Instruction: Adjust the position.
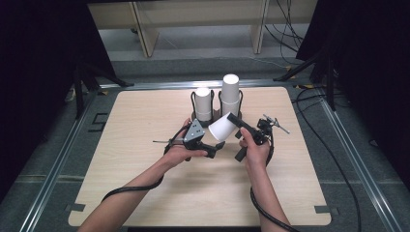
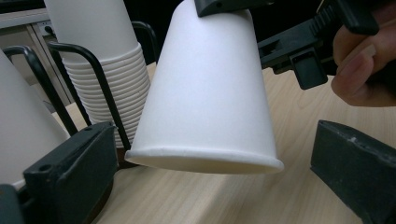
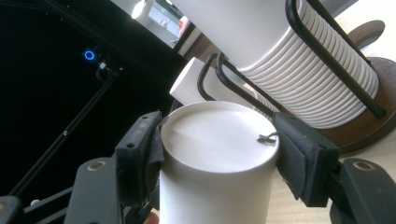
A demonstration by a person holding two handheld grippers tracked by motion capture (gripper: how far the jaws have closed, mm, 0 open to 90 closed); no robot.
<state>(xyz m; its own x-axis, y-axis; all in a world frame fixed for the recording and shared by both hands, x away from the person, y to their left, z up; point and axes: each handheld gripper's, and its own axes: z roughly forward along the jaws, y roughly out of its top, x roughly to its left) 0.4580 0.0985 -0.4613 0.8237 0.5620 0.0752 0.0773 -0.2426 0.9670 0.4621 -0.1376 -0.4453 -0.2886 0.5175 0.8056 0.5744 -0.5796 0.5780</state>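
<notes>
Two cup stacks [image 1: 231, 94] crowd just behind the tool-held cup [image 1: 222, 128].

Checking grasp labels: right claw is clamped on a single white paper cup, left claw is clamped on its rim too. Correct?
Not quite. The left claw is open, its jaws apart from the cup, as the left gripper view shows. The right claw is clamped on it.

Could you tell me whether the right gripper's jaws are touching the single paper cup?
Touching: in the right gripper view, the right gripper has both black jaws pressed against the paper cup near its closed base.
</notes>
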